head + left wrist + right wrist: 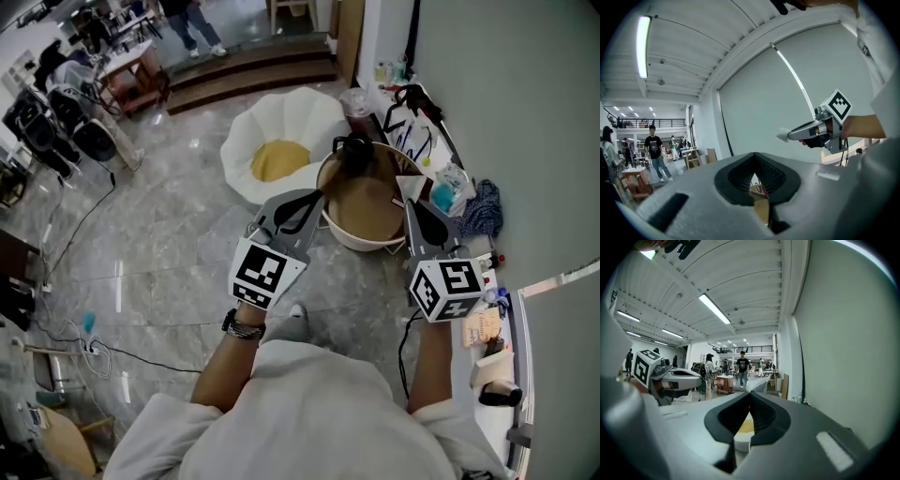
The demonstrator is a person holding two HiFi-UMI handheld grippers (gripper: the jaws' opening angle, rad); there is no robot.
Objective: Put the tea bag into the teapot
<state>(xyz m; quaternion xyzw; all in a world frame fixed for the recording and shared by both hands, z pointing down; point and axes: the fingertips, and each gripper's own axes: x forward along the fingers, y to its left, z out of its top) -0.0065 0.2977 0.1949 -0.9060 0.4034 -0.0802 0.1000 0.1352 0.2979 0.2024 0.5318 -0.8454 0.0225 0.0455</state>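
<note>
A black teapot (352, 154) stands at the far edge of a small round tan table (361, 214). My right gripper (413, 204) hovers over the table's right rim, shut on a small white tea bag (409, 187). The left gripper view shows that tea bag (783, 135) as a pale flap at the right gripper's tip. In the right gripper view it (759, 384) sticks out past my shut right gripper (750, 393). My left gripper (313, 196) is held over the table's left rim, its jaws shut with nothing between them (754, 157).
A white egg-shaped cushion with a yellow centre (278, 150) lies on the floor beyond the table. A cluttered white ledge (487, 328) along the right wall holds a blue cloth (480, 210) and small items. Cables (84, 349) trail on the floor at left. People stand far off.
</note>
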